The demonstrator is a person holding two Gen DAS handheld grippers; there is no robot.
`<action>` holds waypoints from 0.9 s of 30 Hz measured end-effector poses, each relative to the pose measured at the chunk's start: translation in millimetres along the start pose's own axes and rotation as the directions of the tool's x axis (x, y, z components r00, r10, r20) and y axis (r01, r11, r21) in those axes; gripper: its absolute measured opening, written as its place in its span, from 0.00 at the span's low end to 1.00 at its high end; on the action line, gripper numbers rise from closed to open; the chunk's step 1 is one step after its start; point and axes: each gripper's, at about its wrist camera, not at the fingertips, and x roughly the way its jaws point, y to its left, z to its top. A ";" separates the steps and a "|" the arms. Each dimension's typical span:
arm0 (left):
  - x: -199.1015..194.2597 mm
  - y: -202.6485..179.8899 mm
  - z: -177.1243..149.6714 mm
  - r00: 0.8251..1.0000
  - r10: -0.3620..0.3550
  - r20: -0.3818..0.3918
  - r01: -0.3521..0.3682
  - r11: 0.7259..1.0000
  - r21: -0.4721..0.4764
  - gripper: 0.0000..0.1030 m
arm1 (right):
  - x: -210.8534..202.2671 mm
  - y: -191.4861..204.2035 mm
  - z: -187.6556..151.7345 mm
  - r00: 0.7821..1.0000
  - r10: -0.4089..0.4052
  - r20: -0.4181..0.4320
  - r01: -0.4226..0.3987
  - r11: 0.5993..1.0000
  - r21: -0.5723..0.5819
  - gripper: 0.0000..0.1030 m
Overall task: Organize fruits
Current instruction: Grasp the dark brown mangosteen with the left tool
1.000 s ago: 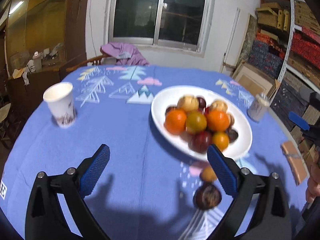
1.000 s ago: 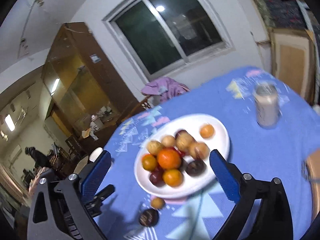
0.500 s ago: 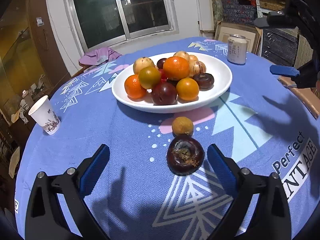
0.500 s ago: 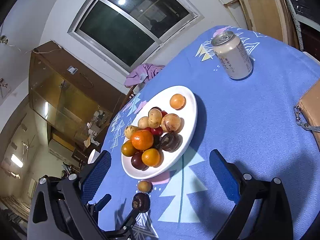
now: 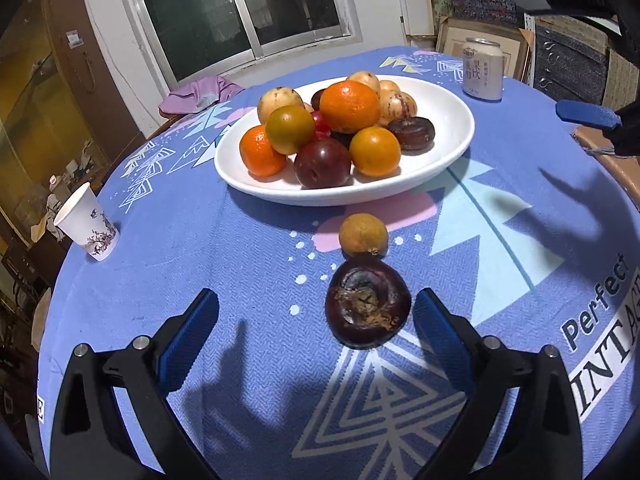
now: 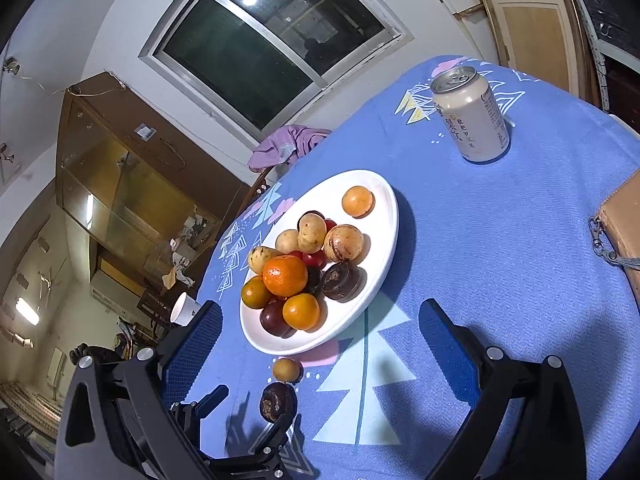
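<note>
A white oval plate [image 5: 452, 120] [image 6: 384, 208] heaped with oranges, plums and pale round fruits sits mid-table. In front of it on the blue cloth lie a small yellow-orange fruit [image 5: 363, 235] [image 6: 286, 369] and a dark purple mangosteen [image 5: 367, 306] [image 6: 278, 402]. My left gripper [image 5: 316, 322] is open and low over the cloth, and the mangosteen lies between its fingers, close to the right pad [image 5: 436, 332]. My right gripper [image 6: 320, 344] hangs open above the table's right side, holding nothing; it also shows in the left wrist view as a blue pad [image 5: 588, 114].
A drink can [image 5: 482, 68] [image 6: 470, 114] stands behind the plate at the right. A paper cup [image 5: 86, 226] [image 6: 184, 309] stands at the left table edge. A brown pouch [image 6: 622, 220] lies at the right edge. A chair with purple cloth [image 5: 200, 94] is behind the table.
My left gripper has dropped and moved forward, so the mangosteen now lies between its fingers. The right gripper has tilted and drifted slightly, staying open.
</note>
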 end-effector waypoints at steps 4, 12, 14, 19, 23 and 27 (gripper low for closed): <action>2.5 1.5 0.4 1.000 0.000 -0.012 0.000 1.000 -0.006 0.94 | 0.5 0.8 0.1 1.000 -0.001 -0.004 0.001 1.000 -0.007 0.97; 4.0 18.7 3.6 1.000 0.015 0.001 -0.015 0.997 -0.075 0.94 | 0.6 0.9 0.1 1.000 0.000 -0.005 0.000 1.000 -0.006 0.97; 7.2 35.4 3.5 1.000 0.015 -0.007 -0.016 0.990 -0.139 0.94 | 0.3 0.4 0.4 1.000 0.000 -0.006 0.000 1.000 -0.005 0.97; 14.7 55.1 -0.9 0.999 -0.034 -0.037 0.024 0.974 -0.226 0.93 | -0.2 1.8 -0.2 1.000 0.002 -0.002 -0.002 1.000 -0.012 0.97; 15.2 46.6 -0.9 0.997 -0.059 -0.040 0.051 0.982 -0.181 0.80 | -0.8 2.2 -0.6 1.000 0.002 0.000 -0.002 1.000 -0.014 0.97; 20.0 53.4 0.1 0.992 -0.121 -0.036 0.111 0.970 -0.218 0.71 | -0.4 2.8 -0.8 1.000 0.001 0.000 -0.001 1.000 -0.017 0.97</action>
